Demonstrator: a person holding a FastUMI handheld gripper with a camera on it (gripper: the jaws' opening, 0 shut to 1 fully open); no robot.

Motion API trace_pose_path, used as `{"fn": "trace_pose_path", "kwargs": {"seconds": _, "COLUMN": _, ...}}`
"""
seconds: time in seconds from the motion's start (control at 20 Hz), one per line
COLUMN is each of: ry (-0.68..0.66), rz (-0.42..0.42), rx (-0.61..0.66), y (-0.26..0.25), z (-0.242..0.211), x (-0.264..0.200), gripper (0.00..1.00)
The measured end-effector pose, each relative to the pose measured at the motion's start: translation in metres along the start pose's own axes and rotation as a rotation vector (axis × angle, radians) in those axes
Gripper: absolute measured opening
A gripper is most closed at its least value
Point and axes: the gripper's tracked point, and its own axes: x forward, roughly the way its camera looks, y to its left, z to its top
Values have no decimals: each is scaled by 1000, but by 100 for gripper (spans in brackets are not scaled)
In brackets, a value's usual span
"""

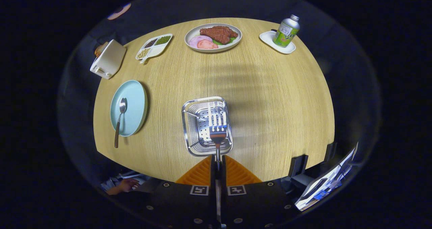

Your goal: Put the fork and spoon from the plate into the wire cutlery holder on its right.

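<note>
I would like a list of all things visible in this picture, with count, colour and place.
table: one, light wood, under everything
holder: one, silver, just ahead of the fingers
fork: one, silver, over the holder
plate: one, pale blue, left of the holder
spoon: one, silver with brown handle, on the plate
meat dish: one, far side
divided tray: one, white, left of the meat dish
can: one, green and silver, on a white dish
toaster: one, cream, far left
gripper: one, shut on the fork

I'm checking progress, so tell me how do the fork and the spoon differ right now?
The fork is clamped in the gripper, hanging over the wire cutlery holder; the spoon lies free on the blue plate. The fork points away from the fingers; the spoon lies slanted. Both look metal-headed with darker handles.
</note>
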Motion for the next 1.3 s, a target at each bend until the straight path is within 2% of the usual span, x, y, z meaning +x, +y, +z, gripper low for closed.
{"fn": "trace_pose_path", "kwargs": {"seconds": 0.15, "ry": 4, "rz": 7, "rx": -4, "y": -1, "z": 6, "x": 3, "gripper": 6}}
{"fn": "trace_pose_path", "kwargs": {"seconds": 0.5, "ry": 1, "rz": -6, "rx": -118, "y": -1, "z": 5, "x": 1, "gripper": 7}}
{"fn": "trace_pose_path", "kwargs": {"seconds": 0.75, "ry": -14, "rz": -19, "rx": -60, "y": -6, "z": 14, "x": 5, "gripper": 6}}
{"fn": "trace_pose_path", "kwargs": {"seconds": 0.95, "ry": -36, "rz": -8, "rx": -27, "y": -4, "z": 22, "x": 3, "gripper": 13}}
{"fn": "trace_pose_path", "kwargs": {"seconds": 1.15, "ry": -95, "rz": 24, "rx": 18, "y": 7, "z": 37, "x": -4, "gripper": 14}}
{"fn": "trace_pose_path", "kwargs": {"seconds": 1.3, "ry": -198, "rz": 60, "rx": 33, "y": 23, "z": 55, "x": -17, "gripper": 20}}
